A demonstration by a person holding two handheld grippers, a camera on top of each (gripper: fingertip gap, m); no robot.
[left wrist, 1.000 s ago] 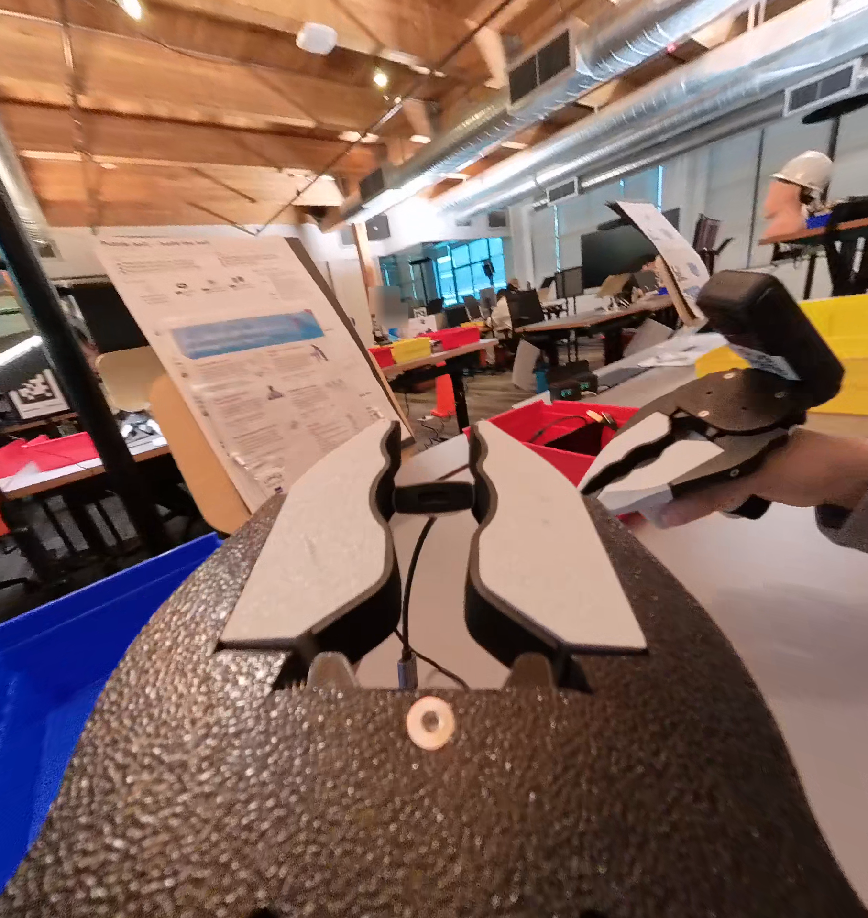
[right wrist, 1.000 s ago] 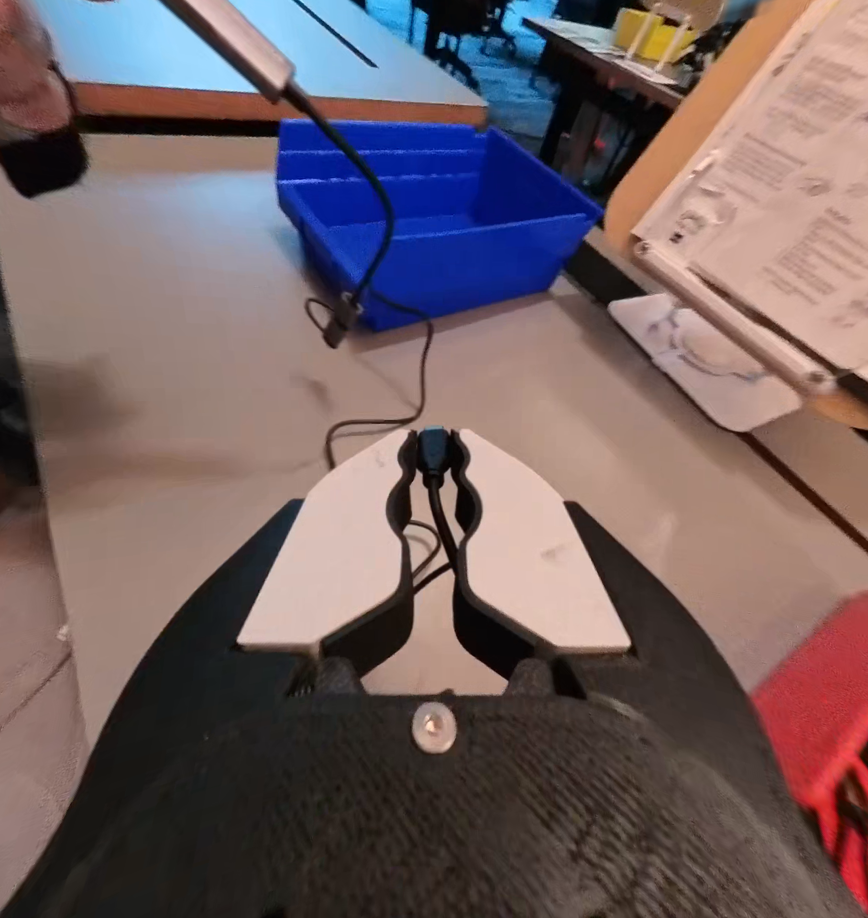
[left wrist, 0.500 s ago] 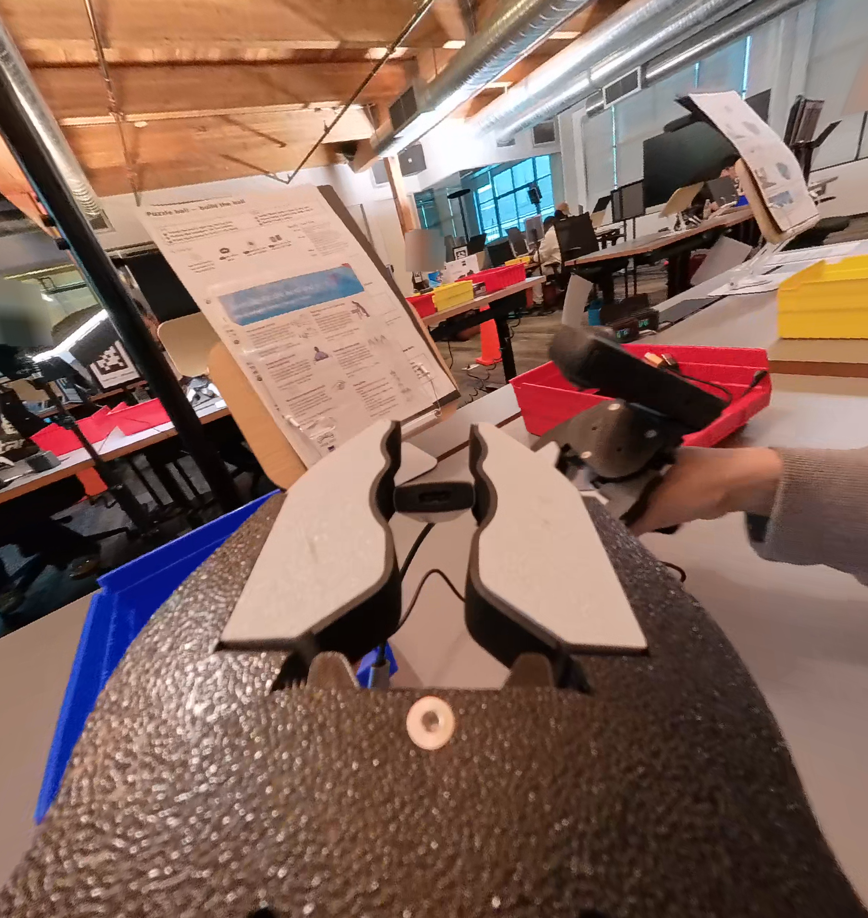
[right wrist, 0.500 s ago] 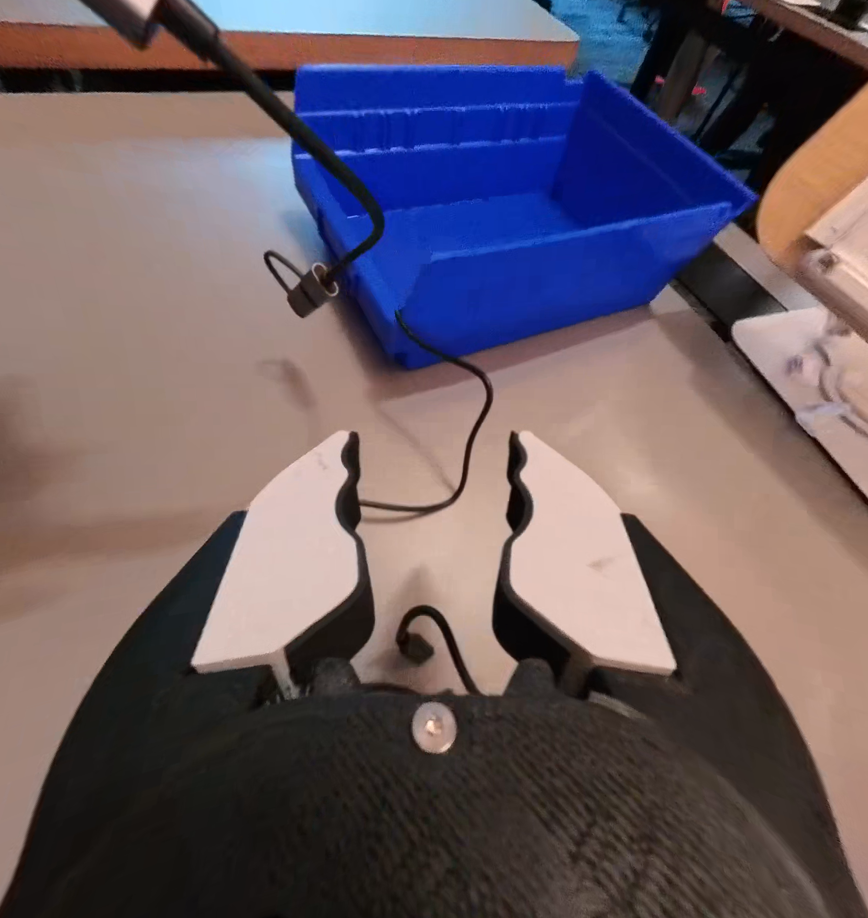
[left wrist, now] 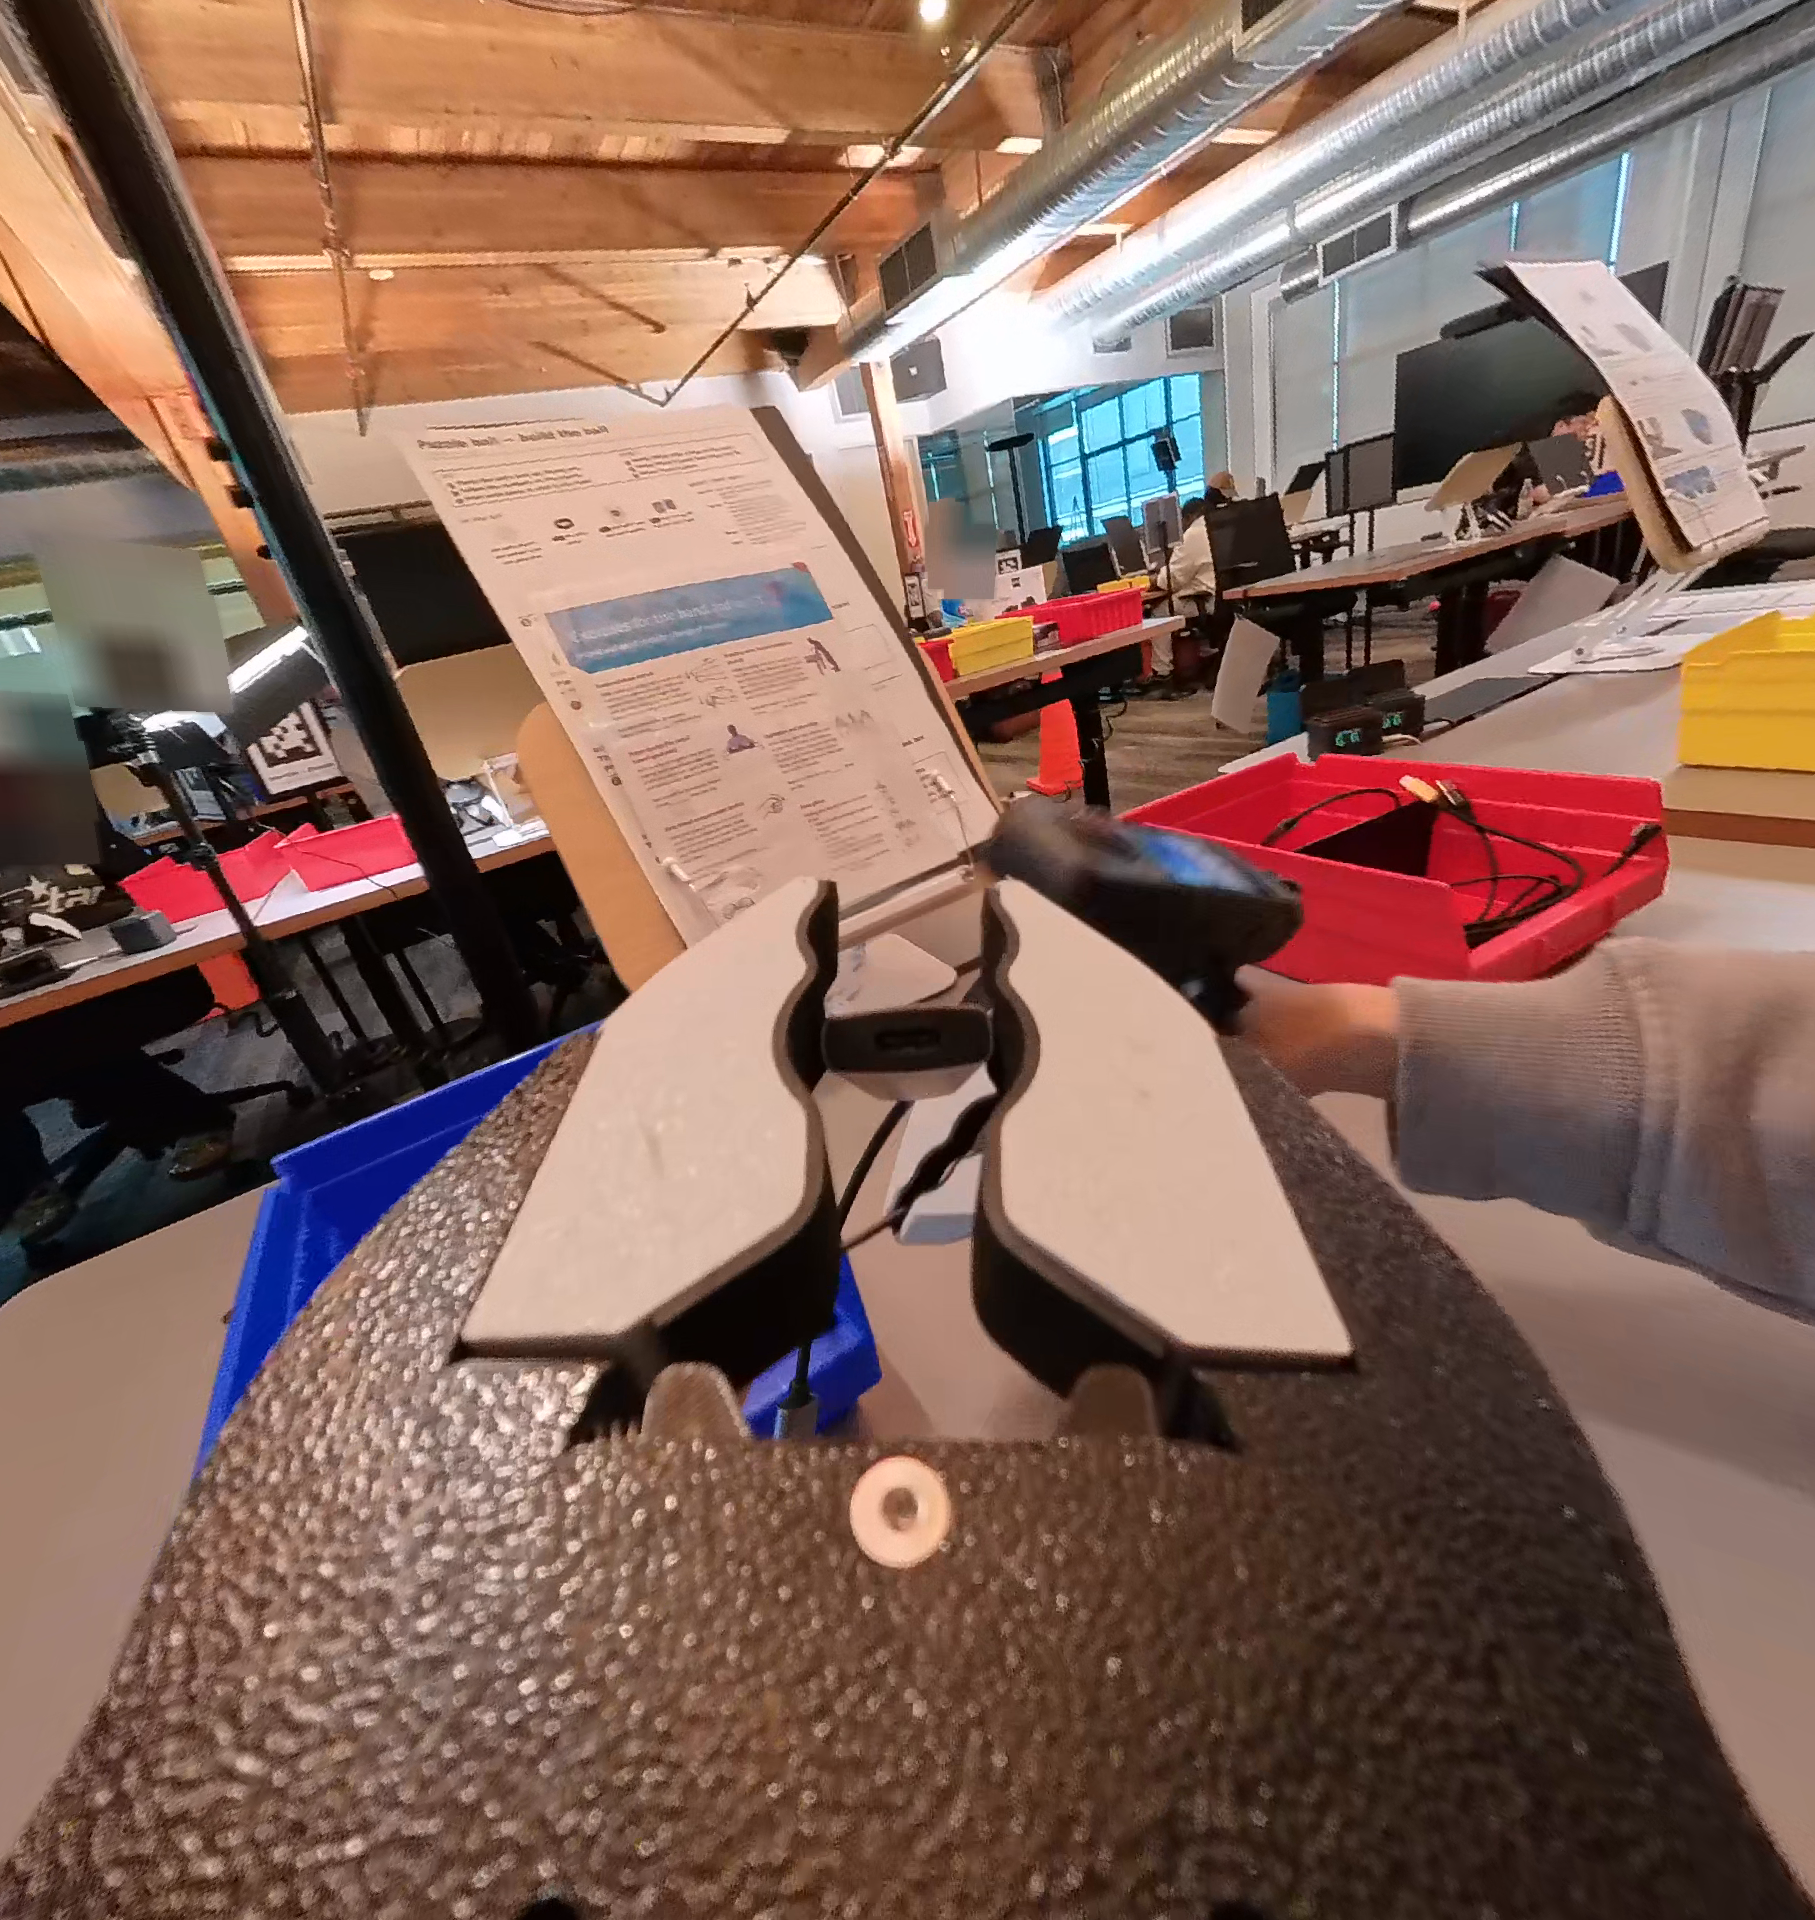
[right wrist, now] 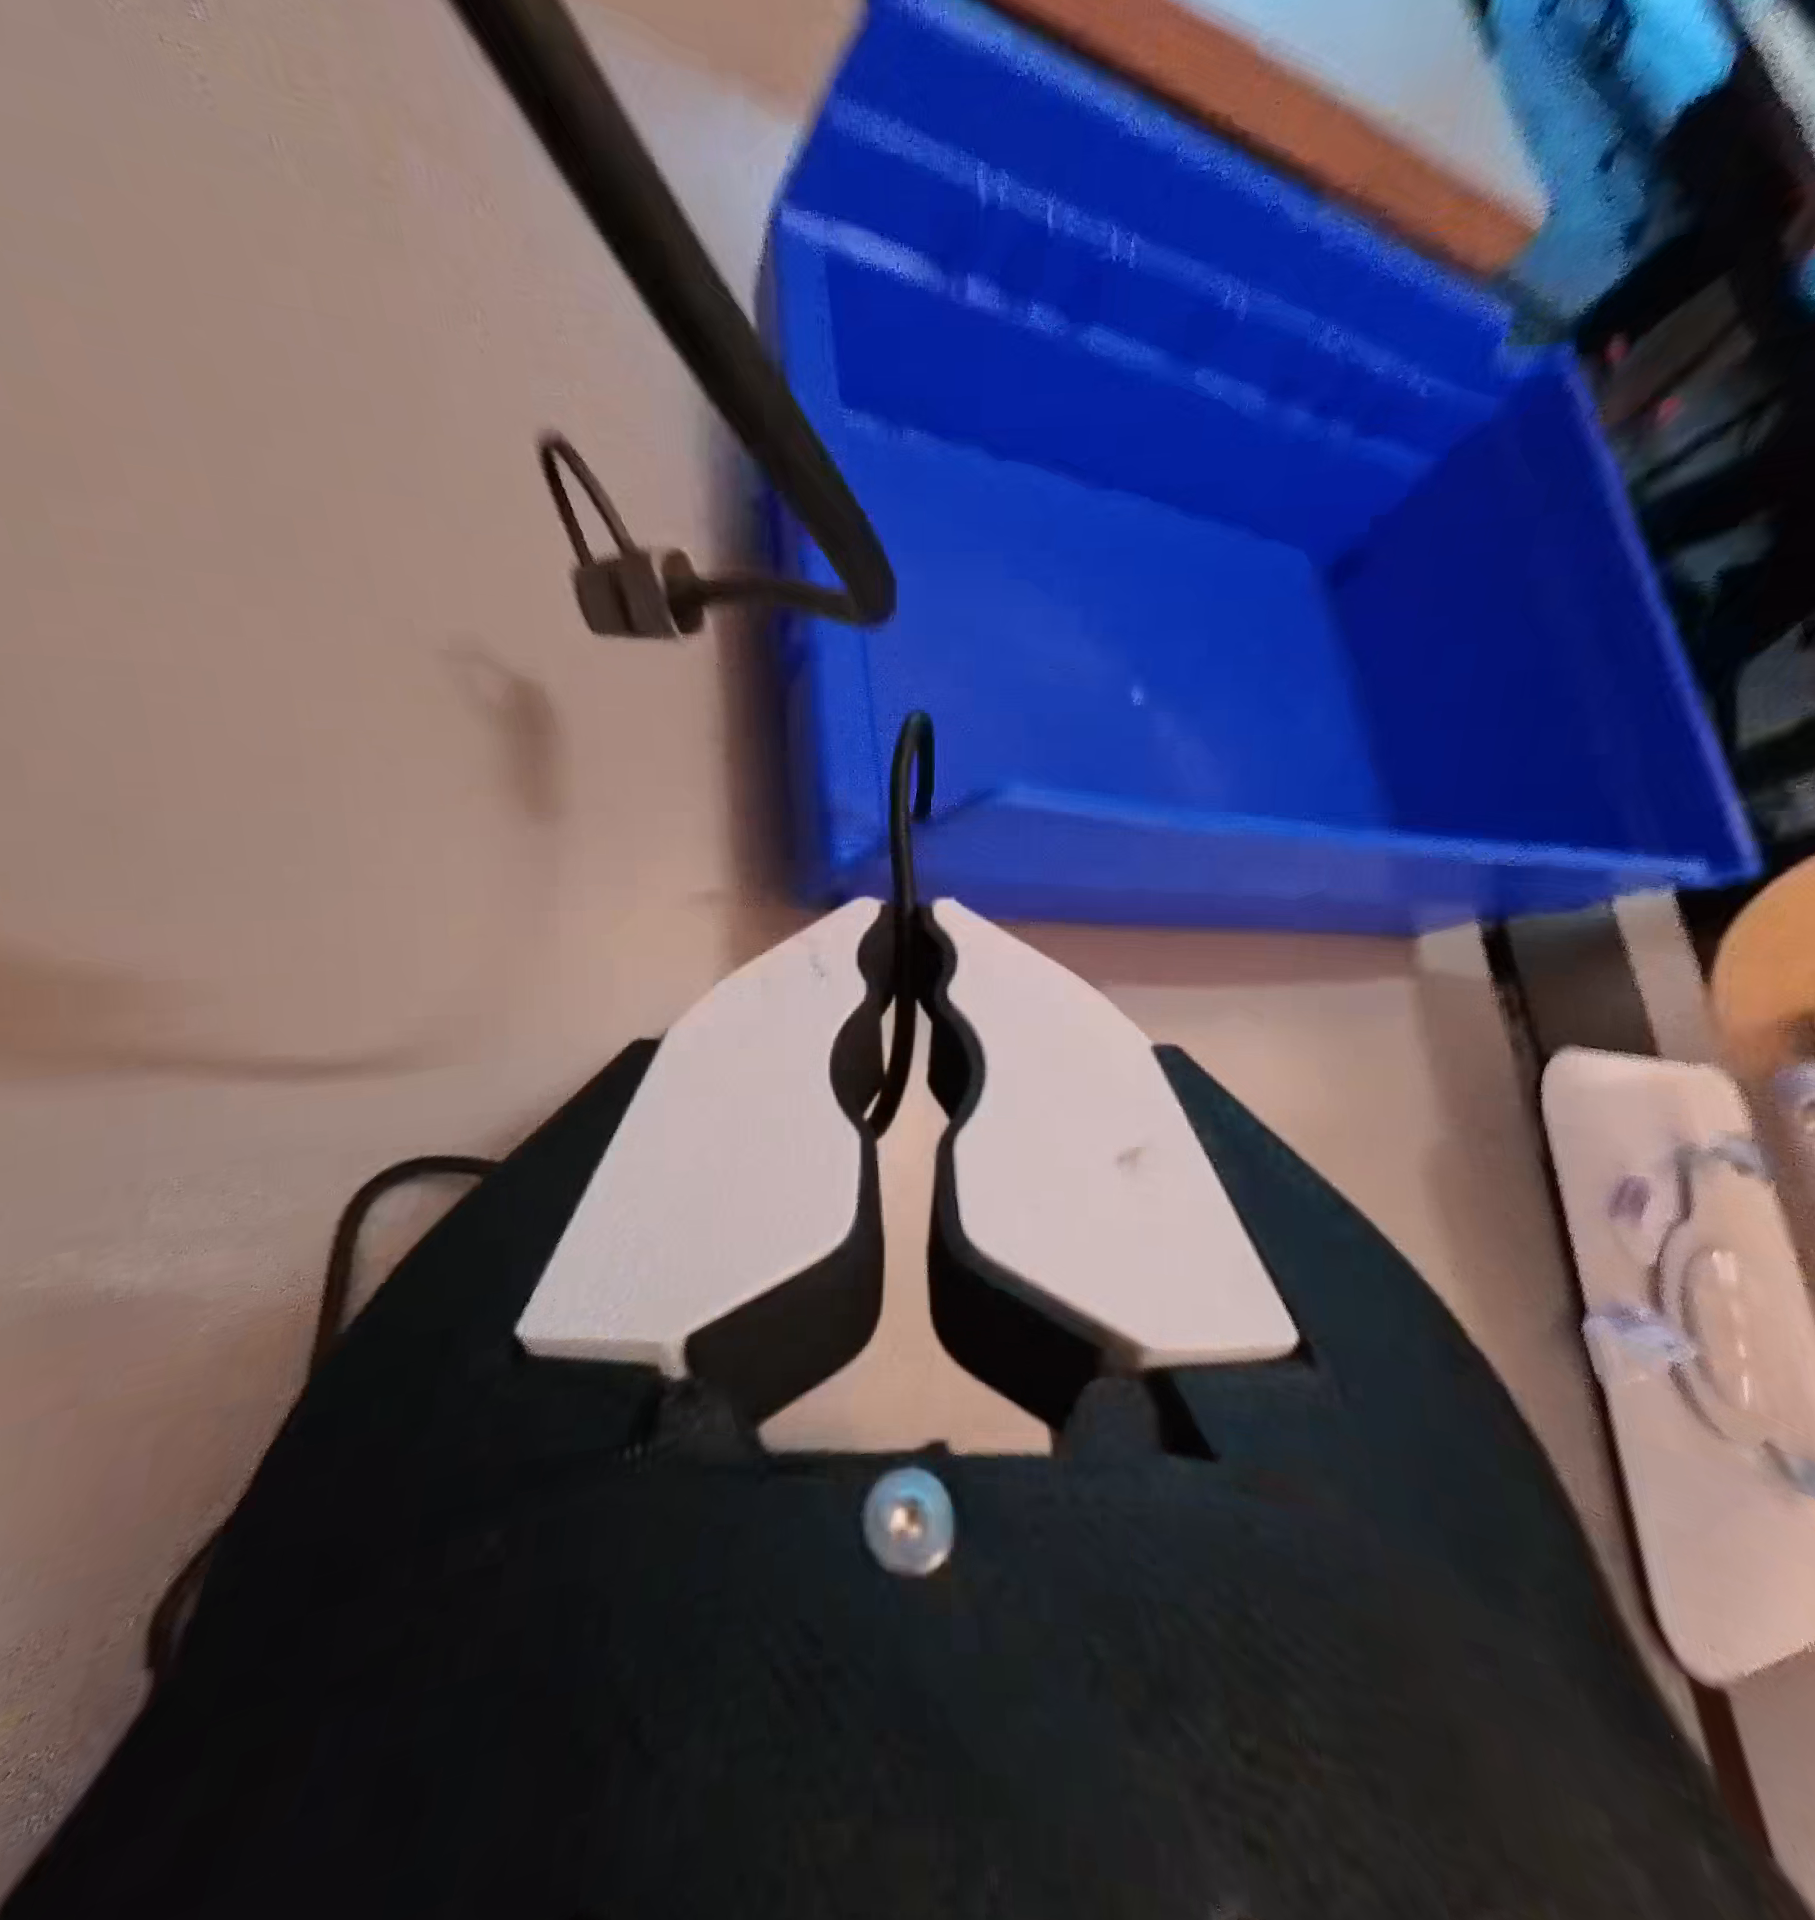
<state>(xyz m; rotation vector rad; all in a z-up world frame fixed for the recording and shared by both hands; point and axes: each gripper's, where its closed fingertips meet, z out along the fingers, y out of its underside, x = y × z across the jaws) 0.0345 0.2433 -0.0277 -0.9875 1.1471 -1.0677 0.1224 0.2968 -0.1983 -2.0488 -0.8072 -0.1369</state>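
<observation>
Cable now pinched in right gripper, released before.

A ceiling of wooden beams is crossed by silver ventilation ducts, and small lamps are set among the boards. A black pole is seen rising at the left. Tall windows are placed in the far white wall, and daylight is let in through them. Rows of long benches are spread across the open hall, with dark office chairs beside them. An orange cone is stood on the floor.
</observation>
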